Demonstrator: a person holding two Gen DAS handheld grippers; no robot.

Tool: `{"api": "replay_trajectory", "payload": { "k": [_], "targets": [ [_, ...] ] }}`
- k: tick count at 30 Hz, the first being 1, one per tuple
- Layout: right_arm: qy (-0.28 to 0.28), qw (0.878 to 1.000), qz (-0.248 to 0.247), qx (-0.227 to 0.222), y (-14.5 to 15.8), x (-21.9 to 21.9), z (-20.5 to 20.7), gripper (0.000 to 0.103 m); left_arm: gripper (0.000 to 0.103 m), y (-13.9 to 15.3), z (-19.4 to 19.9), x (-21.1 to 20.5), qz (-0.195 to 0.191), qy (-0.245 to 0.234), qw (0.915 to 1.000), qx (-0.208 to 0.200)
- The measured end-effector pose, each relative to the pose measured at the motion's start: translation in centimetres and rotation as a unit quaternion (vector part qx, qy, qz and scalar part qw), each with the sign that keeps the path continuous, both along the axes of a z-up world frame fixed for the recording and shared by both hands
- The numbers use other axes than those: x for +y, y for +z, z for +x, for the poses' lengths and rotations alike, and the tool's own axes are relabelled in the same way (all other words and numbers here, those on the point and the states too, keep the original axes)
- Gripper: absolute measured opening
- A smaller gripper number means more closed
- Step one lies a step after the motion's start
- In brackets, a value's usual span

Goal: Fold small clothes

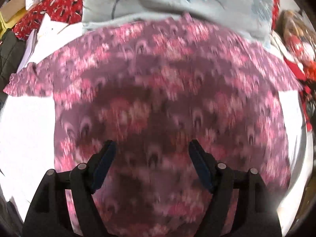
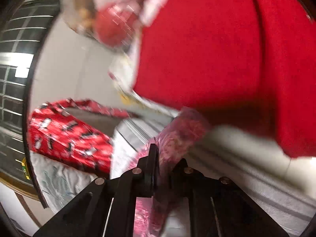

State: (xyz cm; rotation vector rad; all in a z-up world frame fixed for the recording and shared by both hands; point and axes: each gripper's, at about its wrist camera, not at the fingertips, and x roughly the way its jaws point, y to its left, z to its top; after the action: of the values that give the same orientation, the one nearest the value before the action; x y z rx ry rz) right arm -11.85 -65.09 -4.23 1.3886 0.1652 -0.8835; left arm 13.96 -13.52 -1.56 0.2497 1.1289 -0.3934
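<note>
A small pink and purple patterned garment (image 1: 154,90) lies spread on a white surface (image 1: 25,122), blurred in the left wrist view. My left gripper (image 1: 152,148) hovers over its lower middle, pointing steeply down, its jaws wide apart and nothing between the blue pads (image 1: 104,164). In the right wrist view my right gripper (image 2: 160,154) is shut on a bunched fold of the same pink garment (image 2: 181,130), which rises past the black fingers (image 2: 152,164). The rest of that garment is hidden behind the gripper.
A pale blue-grey cloth (image 1: 177,6) overlaps the garment's far edge. Red patterned fabric (image 1: 57,7) lies at the far left, with more red cloth (image 1: 298,45) at the right. A large plain red cloth (image 2: 217,49) and a red printed garment (image 2: 67,136) fill the right wrist view.
</note>
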Motion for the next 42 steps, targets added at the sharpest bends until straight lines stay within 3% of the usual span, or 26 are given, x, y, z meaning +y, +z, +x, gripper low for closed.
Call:
{"api": "replay_trajectory", "payload": {
  "k": [3,6,11,14,20,25,31,32,34,36,38,40,42],
  "targets": [
    [0.021,0.997,-0.070,0.020,4.2,0.6,0.7,0.008,0.076,-0.7,2.0,0.2,-0.030,0.022,0.9991,0.020],
    [0.099,0.983,-0.142,0.061,8.8,2.7,3.5,0.008,0.076,-2.4,3.1,1.0,-0.052,0.041,0.9961,0.059],
    [0.218,0.957,-0.177,0.067,11.7,8.4,9.2,0.008,0.076,-1.9,3.0,1.7,-0.073,0.031,0.9951,0.058],
    [0.291,0.938,-0.178,0.064,11.9,13.3,14.3,0.008,0.076,-1.2,3.0,4.1,-0.098,0.035,0.9922,0.068],
    [0.423,0.885,-0.183,0.063,10.7,25.7,24.4,0.007,0.076,0.6,3.2,9.3,-0.134,0.053,0.9873,0.066],
    [0.494,0.847,-0.185,0.069,9.6,34.6,30.6,0.007,0.076,1.7,4.0,13.2,-0.142,0.065,0.9865,0.049],
    [0.555,0.810,-0.176,0.066,8.2,44.0,35.8,0.008,0.076,2.4,5.6,16.9,-0.162,0.091,0.9820,0.035],
    [0.563,0.805,-0.175,0.069,7.9,45.3,36.3,0.010,0.076,2.5,5.8,17.1,-0.168,0.096,0.9804,0.035],
    [0.584,0.792,-0.152,0.092,6.1,48.2,37.0,0.025,0.076,2.7,6.0,17.5,-0.182,0.099,0.9774,0.040],
    [0.605,0.777,-0.119,0.131,4.3,50.0,37.4,0.028,0.077,2.6,6.3,17.3,-0.195,0.099,0.9747,0.047],
    [0.610,0.773,-0.123,0.125,4.3,50.5,36.2,0.028,0.077,2.3,6.7,16.5,-0.203,0.095,0.9730,0.057],
    [0.615,0.772,-0.126,0.101,5.5,49.6,33.8,0.041,0.077,1.8,7.2,15.1,-0.211,0.089,0.9706,0.074],
    [0.608,0.780,-0.125,0.080,6.4,47.5,31.2,0.046,0.077,1.2,7.9,13.0,-0.217,0.077,0.9682,0.098]
  ]
}}
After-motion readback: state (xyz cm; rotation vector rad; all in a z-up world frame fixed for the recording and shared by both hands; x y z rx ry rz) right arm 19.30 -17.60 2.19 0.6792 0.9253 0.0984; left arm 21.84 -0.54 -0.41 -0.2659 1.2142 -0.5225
